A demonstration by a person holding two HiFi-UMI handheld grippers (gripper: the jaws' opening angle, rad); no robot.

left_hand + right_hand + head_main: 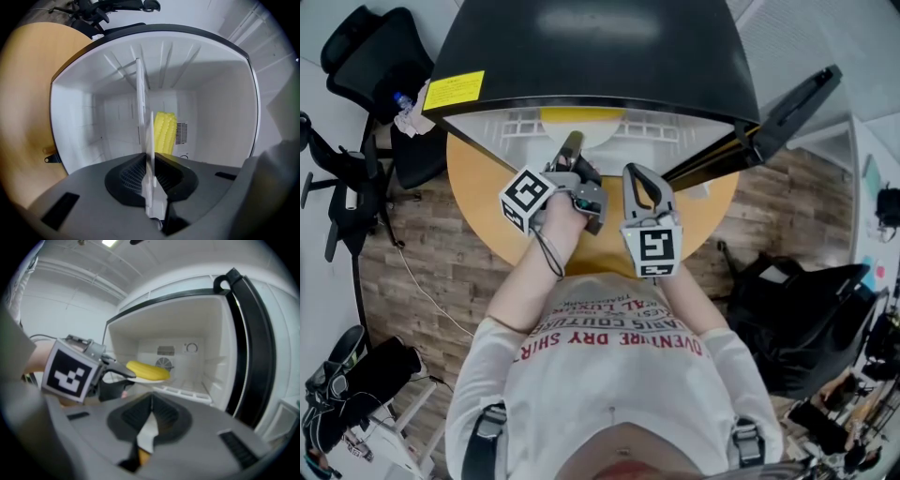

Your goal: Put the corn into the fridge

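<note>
A small black fridge (581,56) stands open on a round wooden table (478,197). Inside it a yellow corn cob (165,133) (147,370) lies on a thin white plate (140,93) (150,379). My left gripper (570,145) (151,187) (123,373) reaches into the fridge mouth, rolled on its side, its jaws closed on the plate's near rim. Just to its right, outside the fridge, my right gripper (635,171) (150,408) is shut and holds nothing. From above, only a sliver of the corn (581,116) shows under the fridge top.
The fridge door (787,103) (253,348) hangs open to the right. White ribbed walls (211,117) and a back vent line the inside. Black office chairs (366,66) stand at the left, and a black bag (797,309) lies on the floor at the right.
</note>
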